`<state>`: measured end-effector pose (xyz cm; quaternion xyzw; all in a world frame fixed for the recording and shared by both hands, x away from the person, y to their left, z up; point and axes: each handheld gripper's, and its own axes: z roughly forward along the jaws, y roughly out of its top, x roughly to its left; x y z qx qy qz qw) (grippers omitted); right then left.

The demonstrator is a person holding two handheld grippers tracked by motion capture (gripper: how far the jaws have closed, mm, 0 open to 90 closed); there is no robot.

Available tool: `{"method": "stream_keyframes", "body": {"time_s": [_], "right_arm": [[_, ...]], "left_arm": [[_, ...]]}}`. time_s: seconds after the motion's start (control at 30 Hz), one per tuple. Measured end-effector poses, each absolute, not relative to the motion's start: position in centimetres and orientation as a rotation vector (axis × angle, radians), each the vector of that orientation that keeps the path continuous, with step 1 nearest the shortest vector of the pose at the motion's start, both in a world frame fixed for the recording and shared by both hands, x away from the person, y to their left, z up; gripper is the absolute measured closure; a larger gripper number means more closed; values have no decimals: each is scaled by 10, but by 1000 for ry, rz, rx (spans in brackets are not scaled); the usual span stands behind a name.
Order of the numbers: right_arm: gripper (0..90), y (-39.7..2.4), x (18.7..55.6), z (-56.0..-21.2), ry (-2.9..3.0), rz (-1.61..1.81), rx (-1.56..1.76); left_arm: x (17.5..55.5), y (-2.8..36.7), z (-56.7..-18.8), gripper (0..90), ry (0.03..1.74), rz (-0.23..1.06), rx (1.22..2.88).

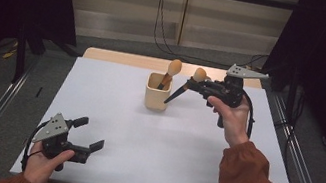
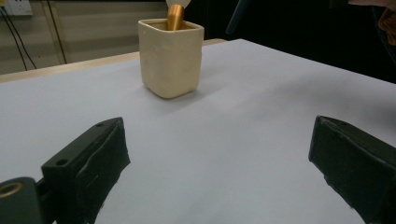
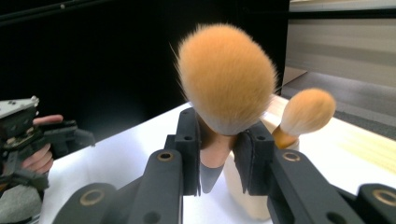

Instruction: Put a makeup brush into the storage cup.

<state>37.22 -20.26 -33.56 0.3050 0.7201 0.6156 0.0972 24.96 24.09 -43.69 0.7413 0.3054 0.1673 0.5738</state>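
The right hand-held gripper (image 1: 201, 85) is clamped on a makeup brush with a fluffy orange head and a dark tapered handle (image 1: 187, 86), held in the air just right of a cream square ceramic cup (image 1: 156, 95) that stands toward the far middle of the white surface (image 1: 142, 138). In the high view the held brush slants, its head up by the jaws and its handle tip pointing down toward the cup's right side; whether the tip touches the cup cannot be told. In the right gripper view the two black pads (image 3: 189, 140) press on the copper-coloured collar just under the brush head (image 3: 226, 77), and the lower handle is cut off behind the jaws.

A second orange-headed makeup brush with a copper collar (image 1: 171, 71) leans in the cup, head up; its handle is hidden inside. In the left gripper view its head is cut off by the top edge.

The left hand-held gripper (image 1: 87, 134) sits low near the front left corner of the surface, well apart from the cup, its jaws spread wide with nothing between them. Whether it rests on the surface is hard to make out.
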Motion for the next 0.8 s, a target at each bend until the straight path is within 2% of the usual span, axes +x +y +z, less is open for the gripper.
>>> {"method": "stream_keyframes", "body": {"time_s": [0.8], "right_arm": [[729,-189,404,-321,2098,1754,936]], "left_arm": [[251,244,-437,38,720,400,1740]]}}
